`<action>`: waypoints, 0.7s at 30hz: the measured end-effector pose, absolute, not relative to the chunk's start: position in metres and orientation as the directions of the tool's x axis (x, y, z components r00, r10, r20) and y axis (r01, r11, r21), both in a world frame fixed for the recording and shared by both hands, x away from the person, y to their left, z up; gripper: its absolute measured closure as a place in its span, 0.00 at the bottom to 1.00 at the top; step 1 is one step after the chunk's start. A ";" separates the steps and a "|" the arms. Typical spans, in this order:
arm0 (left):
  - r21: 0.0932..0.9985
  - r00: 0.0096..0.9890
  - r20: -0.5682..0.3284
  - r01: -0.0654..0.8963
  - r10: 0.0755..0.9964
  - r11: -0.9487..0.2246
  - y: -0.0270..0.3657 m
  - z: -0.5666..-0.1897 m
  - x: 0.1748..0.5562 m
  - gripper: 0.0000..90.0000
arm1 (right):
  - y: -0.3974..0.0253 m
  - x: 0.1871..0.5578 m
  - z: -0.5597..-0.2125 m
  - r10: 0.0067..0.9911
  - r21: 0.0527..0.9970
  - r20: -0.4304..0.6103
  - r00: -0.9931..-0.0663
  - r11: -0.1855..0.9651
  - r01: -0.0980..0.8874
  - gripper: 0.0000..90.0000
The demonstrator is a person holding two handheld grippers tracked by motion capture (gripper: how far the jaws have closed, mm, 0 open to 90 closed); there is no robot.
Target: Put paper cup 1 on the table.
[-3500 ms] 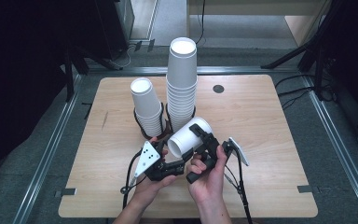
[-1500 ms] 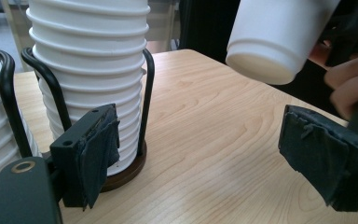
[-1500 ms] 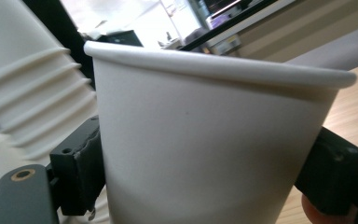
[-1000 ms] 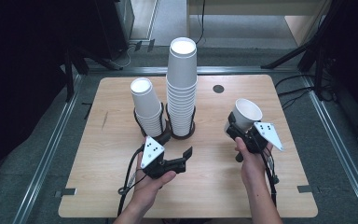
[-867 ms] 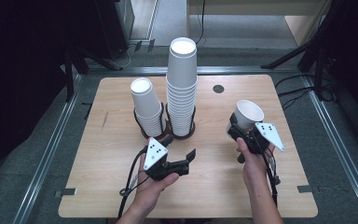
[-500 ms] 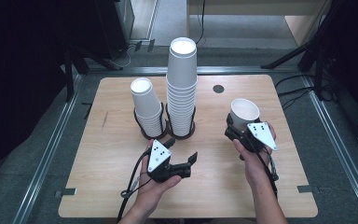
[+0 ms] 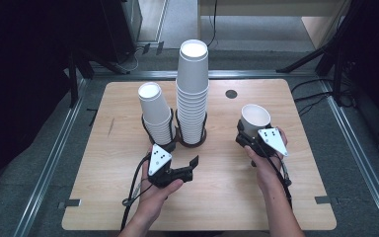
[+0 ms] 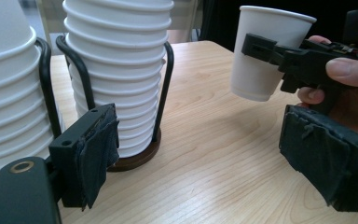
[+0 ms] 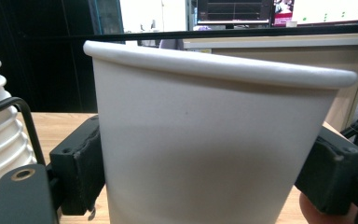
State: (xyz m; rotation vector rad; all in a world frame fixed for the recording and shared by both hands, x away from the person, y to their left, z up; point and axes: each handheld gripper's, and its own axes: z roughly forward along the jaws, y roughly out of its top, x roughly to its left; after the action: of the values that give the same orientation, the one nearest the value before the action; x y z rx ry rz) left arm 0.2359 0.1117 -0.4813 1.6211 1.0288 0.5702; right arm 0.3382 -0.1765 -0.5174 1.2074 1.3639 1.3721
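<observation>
A single white paper cup (image 7: 255, 116) stands upright in my right gripper (image 7: 252, 131), whose jaws are shut on its sides at the table's right middle. In the right gripper view the cup (image 9: 205, 140) sits between both black pads. In the left gripper view the same cup (image 8: 265, 51) hovers just above the wood. My left gripper (image 7: 192, 168) is open and empty near the front centre, its pads (image 8: 93, 158) wide apart. A tall cup stack (image 7: 192, 94) and a shorter stack (image 7: 155, 113) stand in black wire holders at the centre.
The wooden table (image 7: 128, 197) has a small black round insert (image 7: 231, 94) behind the held cup. Bare wood lies in front of the stacks and on the left. Metal rails (image 7: 49, 163) and dark stands surround the table.
The two grippers held the cup together, then parted. Over the last second my right gripper turned the tilted cup upright and lowered it slightly; my left gripper drifted a little to the right.
</observation>
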 end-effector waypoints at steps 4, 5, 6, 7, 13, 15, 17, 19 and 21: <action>0.940 0.505 -0.138 0.337 0.852 -0.047 0.114 -0.483 0.238 0.14 | -0.181 0.339 -0.517 0.980 0.995 0.083 -0.182 -0.072 0.069 0.17; 0.940 0.503 -0.138 0.337 0.853 -0.047 0.115 -0.484 0.238 0.14 | -0.183 0.340 -0.517 0.980 0.995 0.083 -0.182 -0.071 0.071 0.17; 0.940 0.502 -0.139 0.338 0.854 -0.046 0.116 -0.484 0.239 0.14 | -0.184 0.341 -0.518 0.980 0.995 0.080 -0.181 -0.069 0.068 0.17; 0.941 0.501 -0.139 0.336 0.854 -0.044 0.117 -0.484 0.239 0.14 | -0.184 0.342 -0.518 0.980 0.995 0.083 -0.182 -0.071 0.071 0.17; 0.942 0.486 -0.150 0.334 0.861 -0.024 0.121 -0.483 0.242 0.14 | -0.186 0.347 -0.526 0.982 0.993 0.080 -0.174 -0.064 0.095 0.17; 0.942 0.487 -0.151 0.334 0.860 -0.023 0.122 -0.483 0.244 0.14 | -0.186 0.349 -0.529 0.982 0.993 0.075 -0.174 -0.057 0.103 0.17; 0.942 0.486 -0.155 0.334 0.860 -0.019 0.122 -0.483 0.245 0.14 | -0.185 0.350 -0.532 0.983 0.994 0.058 -0.176 -0.040 0.106 0.17; 0.940 0.485 -0.160 0.340 0.860 -0.017 0.123 -0.484 0.246 0.14 | -0.183 0.350 -0.534 0.982 0.993 0.047 -0.183 -0.025 0.119 0.17; 0.939 0.482 -0.164 0.345 0.861 -0.015 0.124 -0.485 0.247 0.14 | -0.181 0.350 -0.536 0.982 0.991 0.031 -0.187 -0.005 0.134 0.17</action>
State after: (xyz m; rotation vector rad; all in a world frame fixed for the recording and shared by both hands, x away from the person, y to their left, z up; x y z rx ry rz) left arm 0.2474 0.1235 -0.4846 1.5955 1.0679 0.5684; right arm 0.3499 -0.1807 -0.5361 1.2261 1.4414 1.2961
